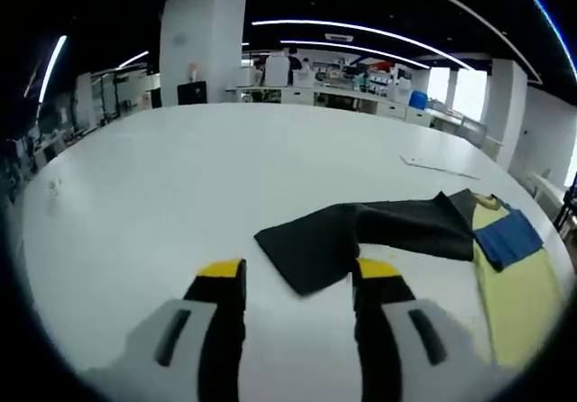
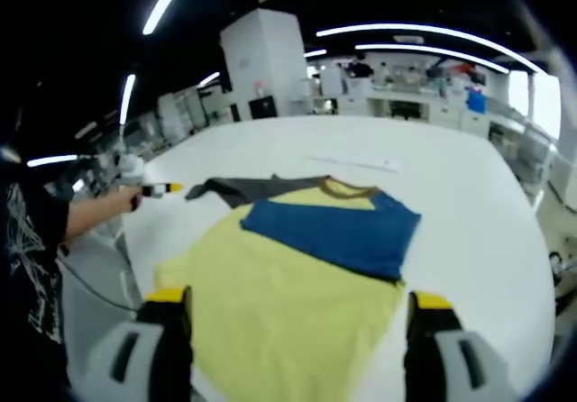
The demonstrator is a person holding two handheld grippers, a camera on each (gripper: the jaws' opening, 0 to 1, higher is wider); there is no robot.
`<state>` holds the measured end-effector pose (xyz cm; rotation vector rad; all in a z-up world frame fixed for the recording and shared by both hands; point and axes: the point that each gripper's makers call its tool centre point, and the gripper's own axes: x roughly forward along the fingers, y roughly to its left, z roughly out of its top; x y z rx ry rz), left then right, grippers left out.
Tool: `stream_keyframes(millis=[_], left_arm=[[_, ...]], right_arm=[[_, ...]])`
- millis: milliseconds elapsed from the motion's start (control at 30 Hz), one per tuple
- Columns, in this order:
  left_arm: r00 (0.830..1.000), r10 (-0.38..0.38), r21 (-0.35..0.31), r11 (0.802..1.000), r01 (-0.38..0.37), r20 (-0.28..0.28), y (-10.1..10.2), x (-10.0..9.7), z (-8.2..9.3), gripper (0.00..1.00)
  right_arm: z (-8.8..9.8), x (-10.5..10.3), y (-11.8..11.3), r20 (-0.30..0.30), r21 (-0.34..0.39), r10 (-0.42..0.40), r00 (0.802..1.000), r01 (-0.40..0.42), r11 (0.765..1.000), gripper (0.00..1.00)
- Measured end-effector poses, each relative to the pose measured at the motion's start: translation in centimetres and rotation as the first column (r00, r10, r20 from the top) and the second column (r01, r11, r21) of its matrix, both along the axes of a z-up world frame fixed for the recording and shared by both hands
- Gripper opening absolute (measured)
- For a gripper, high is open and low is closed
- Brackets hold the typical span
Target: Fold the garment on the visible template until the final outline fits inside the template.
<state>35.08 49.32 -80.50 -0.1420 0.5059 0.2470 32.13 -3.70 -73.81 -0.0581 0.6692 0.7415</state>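
Note:
A yellow T-shirt [image 2: 270, 276] lies flat on the white table [image 2: 469, 204], collar at the far end. Its blue sleeve [image 2: 338, 226] is folded across the chest. The dark grey sleeve [image 1: 361, 231] stretches out sideways, its end lying between the yellow tips of my open left gripper [image 1: 299, 271]. In the left gripper view the yellow body [image 1: 518, 285] and blue sleeve [image 1: 509, 237] sit at the right. My right gripper [image 2: 297, 312] hangs open over the shirt's hem, jaws wide apart. The left gripper [image 2: 153, 188] also shows at the grey sleeve [image 2: 243, 188], held by a hand.
A thin pale strip [image 1: 442, 168] lies on the table beyond the shirt. A person in a black printed shirt [image 2: 27, 240] stands at the table's left edge. Far behind are a white pillar [image 1: 200, 41], desks and people [image 1: 288, 64]. Bare table [image 1: 180, 168] spreads to the left.

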Motion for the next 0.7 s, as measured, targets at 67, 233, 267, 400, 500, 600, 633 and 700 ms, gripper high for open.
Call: stream_keyframes(millis=[67, 233, 267, 400, 500, 600, 633, 700], left_arm=[[1.000, 0.019, -0.010, 1.000, -0.020, -0.023, -0.3, -0.4, -0.6, 0.36], [0.998, 0.038, 0.003, 0.999, -0.038, -0.053, -1.3, -0.7, -1.2, 0.31], [0.997, 0.056, 0.012, 0.998, -0.055, -0.054, -1.3, -0.9, -1.2, 0.31], [0.997, 0.072, -0.004, 0.997, -0.072, -0.042, -1.9, -0.7, -1.4, 0.28], [0.997, 0.069, -0.004, 0.998, -0.070, -0.043, -2.5, -0.7, -1.7, 0.24], [0.997, 0.067, -0.011, 0.998, -0.068, -0.047, -2.0, -0.1, -2.3, 0.21], [0.997, 0.068, -0.014, 0.998, -0.069, -0.048, -1.4, 0.2, -2.6, 0.20], [0.996, 0.073, -0.027, 0.997, -0.075, -0.052, -1.2, 0.3, -3.0, 0.18]], right_arm=[[0.2, -0.2, 0.0, 0.008, 0.007, 0.001, 1.000, -0.001, 1.000, 0.99], [0.2, -0.4, -0.3, 0.028, -0.017, 0.008, 1.000, -0.007, 1.000, 0.99], [0.1, -0.4, -0.5, 0.026, -0.022, 0.006, 1.000, -0.005, 1.000, 0.99], [-0.2, -0.4, -0.8, 0.017, -0.024, -0.009, 1.000, 0.010, 1.000, 0.99], [-0.1, -0.2, -1.0, 0.023, -0.017, -0.026, 0.999, 0.027, 1.000, 0.99], [0.1, -0.1, -1.3, 0.028, -0.019, -0.038, 0.999, 0.039, 0.999, 0.97], [0.2, -0.1, -1.4, 0.030, -0.023, -0.042, 0.999, 0.043, 0.999, 0.97], [0.4, 0.0, -1.7, 0.036, -0.028, -0.053, 0.998, 0.054, 0.998, 0.97]])
